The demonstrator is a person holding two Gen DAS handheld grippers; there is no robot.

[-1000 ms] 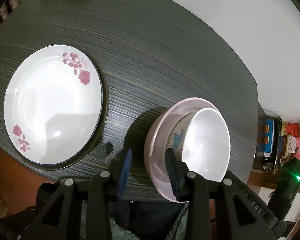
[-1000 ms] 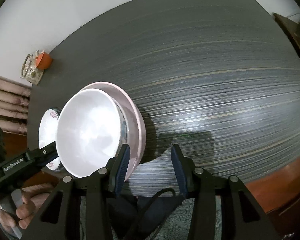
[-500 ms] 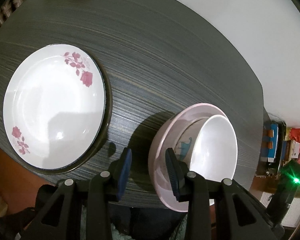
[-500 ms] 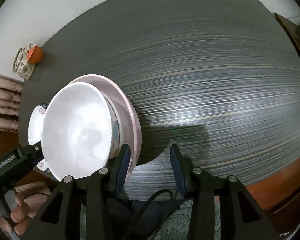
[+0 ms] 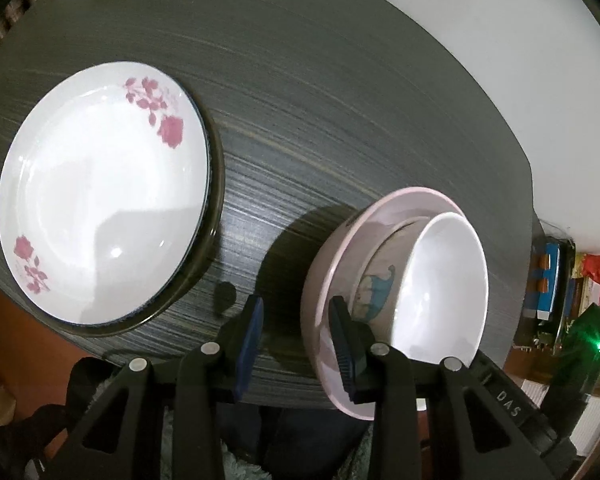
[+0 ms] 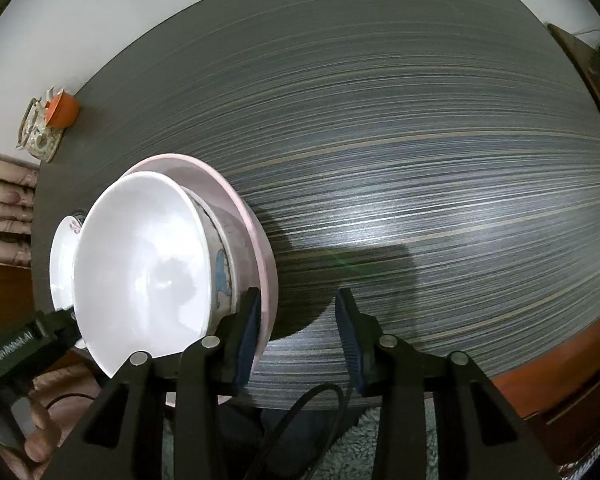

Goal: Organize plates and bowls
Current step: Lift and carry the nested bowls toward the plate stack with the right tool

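A pink bowl [image 5: 320,280] stands near the table's front edge, with a blue-patterned bowl [image 5: 376,280] and a white bowl [image 5: 444,280] nested in it. My left gripper [image 5: 298,340] straddles its left rim. The right pad is inside the bowl and the left pad stands clear of the wall, so the gripper is open. My right gripper [image 6: 298,328] is at the pink bowl's [image 6: 256,232] right rim. Its jaws are closing with the rim between them, hard by the left pad, while the right pad hangs free over the table. A white rose-patterned plate [image 5: 100,200] lies on a dark plate [image 5: 216,208] to the left.
The dark striped table [image 6: 420,160] stretches wide beyond the bowls. At its far left corner are an orange cup [image 6: 62,109] and a floral dish [image 6: 40,136]. A person's hand [image 6: 32,440] holds the left gripper. Shelves with packages [image 5: 548,280] stand past the table's right end.
My right gripper's jaws have narrowed and it has sunk slightly toward the pink bowl's rim. The left gripper and the bowls have barely shifted.
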